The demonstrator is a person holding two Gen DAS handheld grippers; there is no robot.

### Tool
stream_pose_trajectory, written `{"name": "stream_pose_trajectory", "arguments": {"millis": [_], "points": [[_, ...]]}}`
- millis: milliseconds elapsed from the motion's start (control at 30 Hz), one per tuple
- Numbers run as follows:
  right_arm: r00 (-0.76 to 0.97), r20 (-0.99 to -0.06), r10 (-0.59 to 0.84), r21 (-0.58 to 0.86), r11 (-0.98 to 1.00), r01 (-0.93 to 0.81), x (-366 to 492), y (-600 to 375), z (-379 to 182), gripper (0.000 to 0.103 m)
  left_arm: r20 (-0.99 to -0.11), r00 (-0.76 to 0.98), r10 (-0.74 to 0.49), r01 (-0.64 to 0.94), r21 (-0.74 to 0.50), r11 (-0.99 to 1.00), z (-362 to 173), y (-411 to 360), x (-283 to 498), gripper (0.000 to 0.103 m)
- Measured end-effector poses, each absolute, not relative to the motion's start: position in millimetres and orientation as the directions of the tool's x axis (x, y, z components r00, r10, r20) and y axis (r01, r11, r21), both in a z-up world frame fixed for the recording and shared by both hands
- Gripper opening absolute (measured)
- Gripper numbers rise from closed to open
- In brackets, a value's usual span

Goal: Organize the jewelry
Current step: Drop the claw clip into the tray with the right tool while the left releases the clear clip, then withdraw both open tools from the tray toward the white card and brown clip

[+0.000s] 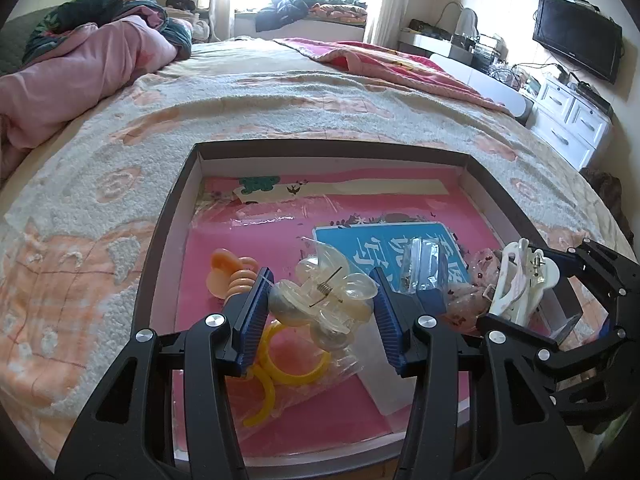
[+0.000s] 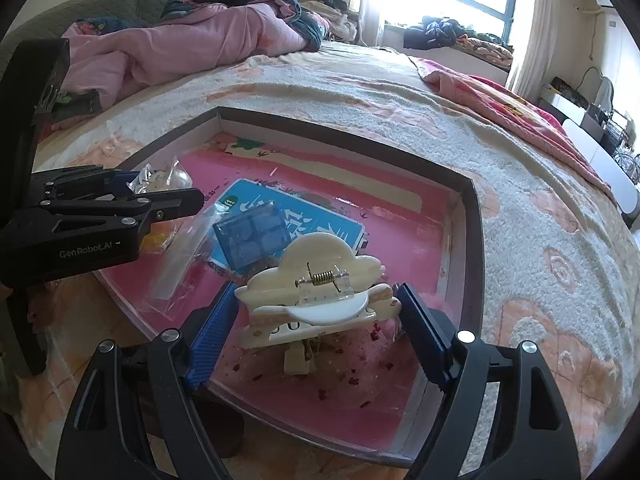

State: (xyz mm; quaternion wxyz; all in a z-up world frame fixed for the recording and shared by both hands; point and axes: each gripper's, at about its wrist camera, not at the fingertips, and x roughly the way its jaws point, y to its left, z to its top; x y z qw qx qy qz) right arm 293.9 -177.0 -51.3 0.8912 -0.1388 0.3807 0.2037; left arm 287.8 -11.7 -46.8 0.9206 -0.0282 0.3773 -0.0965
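A shallow dark-rimmed box [image 1: 168, 216] with a pink lining lies on the bed. My left gripper [image 1: 322, 304] is shut on a clear, yellowish claw hair clip [image 1: 324, 300] and holds it above the box. Under it lie yellow rings in a plastic bag [image 1: 280, 376] and an orange clip [image 1: 230, 276]. My right gripper [image 2: 316, 316] is shut on a cream cloud-shaped claw clip [image 2: 316, 292] over the box's near right part [image 2: 476, 216]. That cream clip also shows in the left wrist view [image 1: 520, 280].
A blue card [image 1: 384, 244] and a small blue box [image 2: 250, 236] lie in the tray, with a clear packet [image 2: 180, 256] and a floral scrunchie [image 1: 472, 292]. A pink quilt [image 1: 80, 68] lies at the bed's far left. A white dresser [image 1: 568, 120] stands to the right.
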Motion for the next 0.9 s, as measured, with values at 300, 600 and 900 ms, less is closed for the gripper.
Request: {"name": "stream_pose_trajectory", "arguments": {"millis": [300,600,900], "points": [[0.628,-0.729,0.272,-0.048,0.895,-0.443,286.8,-186.4,-48.6,0.086,-0.695,0.693,-0.195,0.151,-0.124,0.981,-47.7,-12.2,288.0,0.041],[0.675,-0.694,0.249,-0.048,0.920,-0.389,269.7,-204.0,-35.7,0.094,-0.687,0.698,-0.201,0.138,-0.147,0.980,-42.6,-8.2,280.9,0.054],[0.746,-0.625,0.229,-0.040,0.945,-0.324,241.7,-228.2,-11.3,0.094,-0.647,0.735,-0.203,0.129,-0.161,0.978,-23.2,-4.2,262.5,0.075]]}}
